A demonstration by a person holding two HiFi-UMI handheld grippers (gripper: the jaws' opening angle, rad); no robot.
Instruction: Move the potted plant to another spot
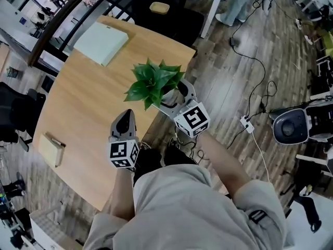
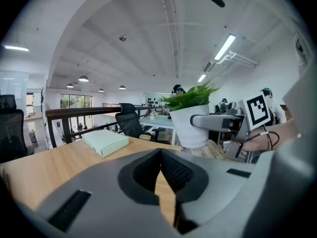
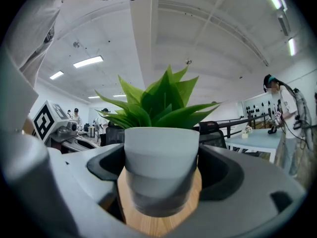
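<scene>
Right claw (image 3: 161, 162) grips the potted plant (image 1: 156, 82) by the counter (image 1: 78, 113) edge, left claw (image 2: 161, 155) clenched empty; its smooth pot may slip.

My right gripper (image 3: 159, 191) has its jaws pressed on both sides of the white pot (image 3: 161, 152). It is upright, with green leaves (image 3: 156, 103) above and the wooden table (image 3: 158, 225) below.

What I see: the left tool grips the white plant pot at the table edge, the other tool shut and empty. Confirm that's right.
Wrong side. The right tool grips the plant pot at the table edge, as the right gripper view shows; the left tool is the one shut and empty.
</scene>
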